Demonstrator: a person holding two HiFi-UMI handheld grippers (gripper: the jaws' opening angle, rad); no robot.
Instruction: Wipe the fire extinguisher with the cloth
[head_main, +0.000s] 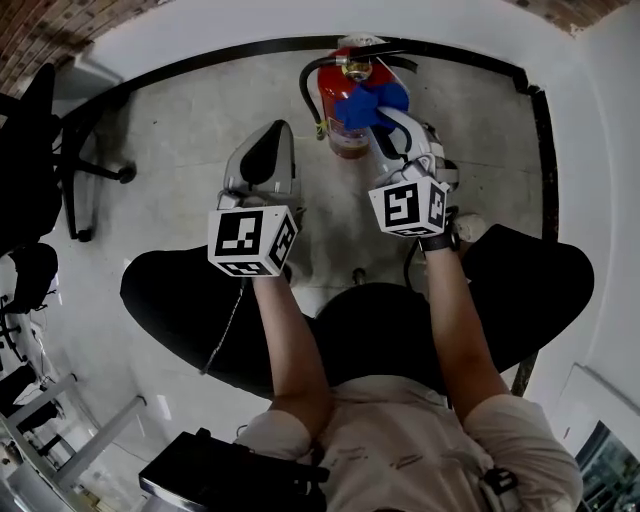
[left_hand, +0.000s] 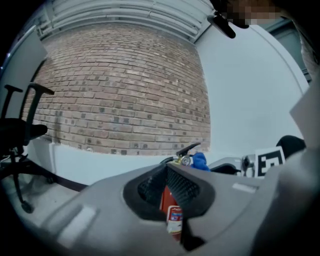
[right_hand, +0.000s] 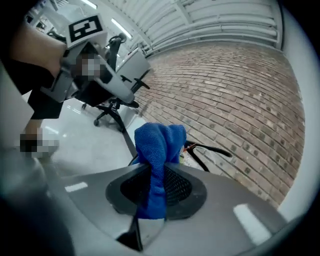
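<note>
Looking down from the head view, I record a black office chair (head_main: 60, 150) at the left edge of the grey floor (head_main: 180, 130), well apart from the work.

My left gripper (head_main: 272, 135) hangs over the middle of the floor, short of the fire extinguisher (head_main: 345, 130) and to its left, not touching it. In the left gripper view its jaws (left_hand: 166, 167) are drawn together. Only a thin slit shows below the tips, nothing is held, and the red cylinder (left_hand: 174, 210) shows through that slit. A brick wall (left_hand: 125, 85) rises behind it.

The fire extinguisher stands upright at the far edge of the floor, close to the black skirting strip (head_main: 220, 55) under the white wall. Its black hose (head_main: 305, 90) loops down its left side.

My right gripper (head_main: 392, 118) reaches in from the right, its jaws clamped on a blue cloth (head_main: 372, 103). In the head view the cloth lies over the upper right of the cylinder, just beside the brass valve. In the right gripper view the cloth (right_hand: 157, 150) bunches up above the jaws (right_hand: 159, 172) and trails down between them. The extinguisher's black lever (right_hand: 212, 149) shows just behind it. I cannot confirm firm contact.
</note>
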